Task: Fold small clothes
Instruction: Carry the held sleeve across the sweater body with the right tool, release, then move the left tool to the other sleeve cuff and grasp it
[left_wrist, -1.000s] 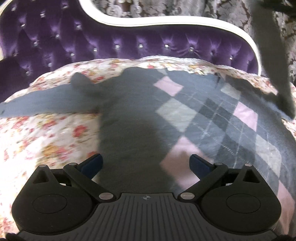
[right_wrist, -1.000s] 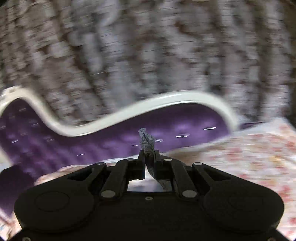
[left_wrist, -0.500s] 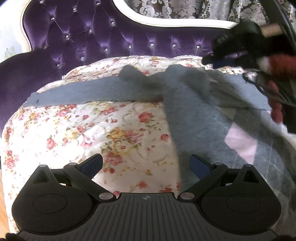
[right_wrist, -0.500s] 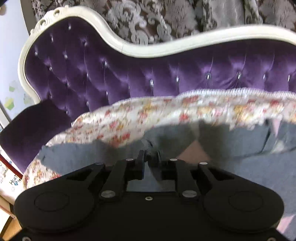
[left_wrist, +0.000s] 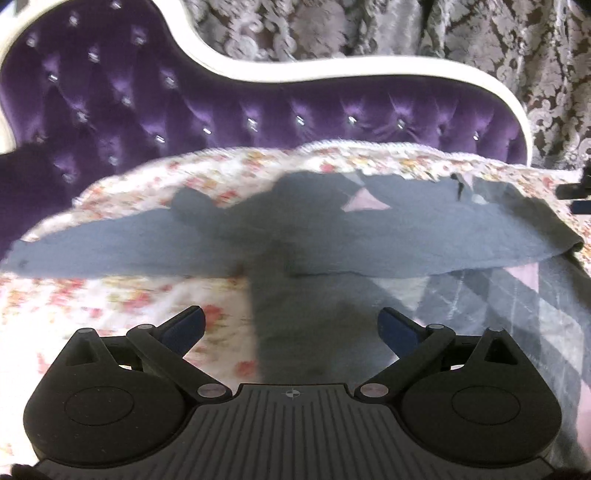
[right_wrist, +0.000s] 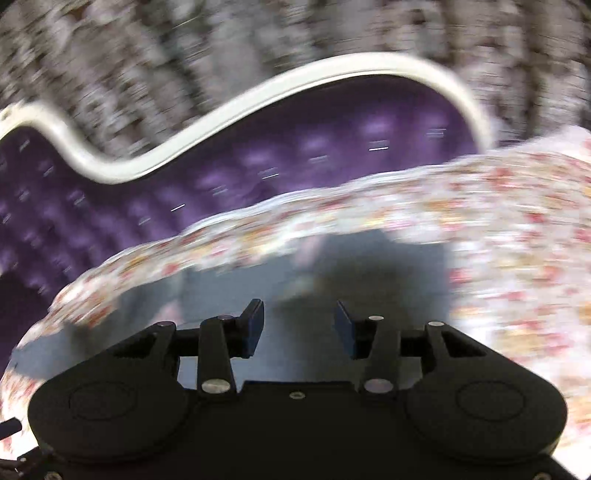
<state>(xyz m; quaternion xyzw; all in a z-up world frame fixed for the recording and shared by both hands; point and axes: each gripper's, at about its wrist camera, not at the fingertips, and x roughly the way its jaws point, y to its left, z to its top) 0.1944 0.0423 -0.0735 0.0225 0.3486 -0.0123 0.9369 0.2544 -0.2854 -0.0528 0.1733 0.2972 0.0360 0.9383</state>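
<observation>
Left gripper (left_wrist: 291, 326) is spread wide with nothing between its blue pads (left_wrist: 186, 326); it hovers over the lower body of the grey sweater (left_wrist: 314, 314). Right gripper (right_wrist: 299, 325) is also parted, at a moderate gap, with nothing clamped; grey fabric (right_wrist: 314, 273) lies under and ahead of it.

Sweater sits flat on the floral quilt (left_wrist: 110, 302), just in front of the purple tufted headboard (left_wrist: 258, 110). One sleeve (left_wrist: 110, 247) runs straight out to the left across the quilt, its cuff near the quilt's left edge. The other sleeve (left_wrist: 461, 236) is folded across the chest toward the right, covering the upper part of the argyle front; a pink diamond (left_wrist: 364, 202) shows above it near the neckline, and grey, white and pink diamonds (left_wrist: 517, 306) show below it on the right. A dark shadow falls down the middle of the body.

White curved frame (left_wrist: 332, 72) caps the headboard, with patterned grey curtain (left_wrist: 406, 29) behind. A dark gripper part (left_wrist: 576, 192) shows at the far right edge of the left wrist view, over the quilt beyond the sweater.

Right wrist view is heavily motion-blurred: quilt (right_wrist: 498, 221), headboard (right_wrist: 295, 155) and frame (right_wrist: 258, 96) are recognisable, but the sweater's pattern detail is not readable there.
</observation>
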